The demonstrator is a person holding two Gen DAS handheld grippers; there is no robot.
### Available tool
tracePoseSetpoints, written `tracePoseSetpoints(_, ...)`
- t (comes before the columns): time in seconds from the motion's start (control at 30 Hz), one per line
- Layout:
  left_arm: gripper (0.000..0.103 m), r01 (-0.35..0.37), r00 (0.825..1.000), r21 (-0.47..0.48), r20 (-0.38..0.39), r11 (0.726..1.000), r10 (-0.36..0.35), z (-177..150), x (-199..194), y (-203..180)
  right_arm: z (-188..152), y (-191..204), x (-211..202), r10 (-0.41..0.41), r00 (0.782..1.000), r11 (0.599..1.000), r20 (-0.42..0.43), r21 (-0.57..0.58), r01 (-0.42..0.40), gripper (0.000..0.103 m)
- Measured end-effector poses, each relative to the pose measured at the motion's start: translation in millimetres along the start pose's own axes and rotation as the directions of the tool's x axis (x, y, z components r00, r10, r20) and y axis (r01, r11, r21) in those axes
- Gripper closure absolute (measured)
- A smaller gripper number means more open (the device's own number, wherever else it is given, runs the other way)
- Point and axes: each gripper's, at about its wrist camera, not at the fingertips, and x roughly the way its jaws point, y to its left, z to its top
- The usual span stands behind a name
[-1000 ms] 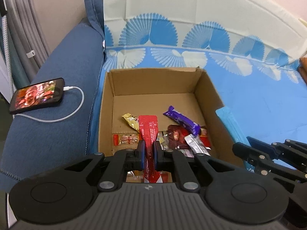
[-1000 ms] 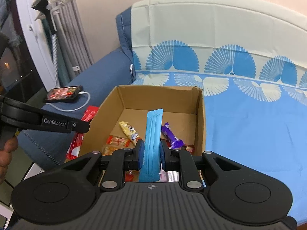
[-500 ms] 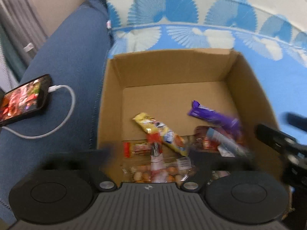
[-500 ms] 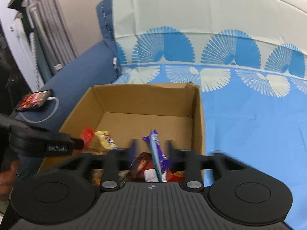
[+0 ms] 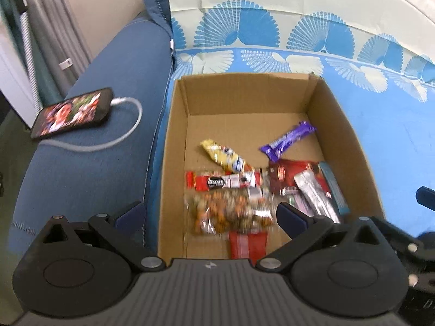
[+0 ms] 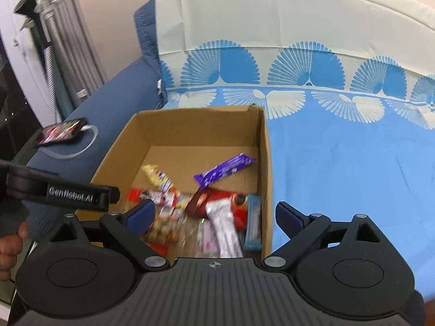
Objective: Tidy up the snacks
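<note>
An open cardboard box (image 5: 244,95) (image 6: 195,127) sits on the blue sofa cover with several snacks on its floor. My left gripper (image 5: 209,213) stands open over the box's near end, nothing between its fingers. Below it lie a red packet (image 5: 247,244), a clear bag of nuts (image 5: 228,212) and a red coffee sachet (image 5: 217,182). My right gripper (image 6: 216,210) hangs over the box's near right corner, its jaws opening and empty. A light blue bar (image 6: 252,222) (image 5: 333,187) lies along the right wall beside a silver wrapper (image 6: 224,225). A purple bar (image 6: 225,172) and a yellow pack (image 6: 157,175) lie farther in.
A phone (image 5: 72,112) (image 6: 64,134) with a white cable (image 5: 127,133) rests on the dark blue sofa arm left of the box. The blue fan-patterned cover (image 6: 339,163) stretches to the right. A person's hand (image 6: 11,244) holds the left gripper's handle.
Both grippers were shut, the left on the red packet, the right on the light blue bar. Both jaws have spread wide, and the two snacks now lie in the box.
</note>
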Motion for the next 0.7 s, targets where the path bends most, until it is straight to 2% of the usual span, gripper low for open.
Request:
tracePoseSetpoints(0.17, 0.000, -0.010, 1.000, 0.013, -0.006, 1.000, 0.010, -31.8, -19.0, 1.5, -24.9, 19.0, -27.1, -0.025, 0.999, 0.997, 0.040, -0.078, 0.028, 0.003)
tracePoseSetpoints(0.3, 0.000, -0.047, 0.999, 0.021, 0.002, 0.999, 0.047, -50.1, -31.3, -0.6, -35.9, 22.6, -43.0, -0.028, 0.998, 0.996, 0.057, -0.088, 0.033, 0.003)
tracePoseSetpoints(0.53, 0.000, -0.093, 0.993, 0.015, 0.074, 0.996, 0.092, -64.2, -59.3, -0.4, -49.1, 21.5, -62.3, -0.036, 0.997, 0.996, 0.070, -0.085, 0.042, 0.002)
tracePoseSetpoints(0.7, 0.000, -0.108, 0.991, -0.019, 0.080, 0.994, 0.109, -71.9, -71.1, 0.7, -57.1, 22.0, -72.7, -0.032, 0.997, 0.994, 0.073, -0.104, 0.039, 0.002)
